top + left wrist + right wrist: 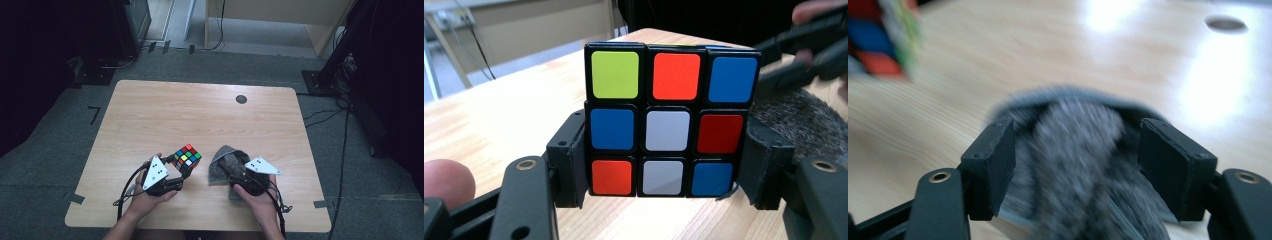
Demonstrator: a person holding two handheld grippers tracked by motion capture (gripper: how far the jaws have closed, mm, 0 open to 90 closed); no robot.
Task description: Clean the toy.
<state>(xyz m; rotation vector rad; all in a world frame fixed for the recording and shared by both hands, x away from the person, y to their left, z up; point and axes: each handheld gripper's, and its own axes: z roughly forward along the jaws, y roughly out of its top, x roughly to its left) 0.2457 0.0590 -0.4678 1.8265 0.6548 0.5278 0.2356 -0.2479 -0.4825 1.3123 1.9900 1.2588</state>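
Note:
A scrambled colour cube is held just above the wooden table, near its front edge. My left gripper is shut on it. In the left gripper view both pads clamp the lower sides of the cube. To the cube's right a grey fuzzy cloth stands bunched up like a tent. My right gripper is shut on the cloth. In the right gripper view the blurred cloth fills the gap between the jaws, and the cube shows at the top left.
A dark round grommet is set into the table near its far edge. Cables trail from both grippers over the front edge. Dark stands and cables sit on the carpet beyond the right side.

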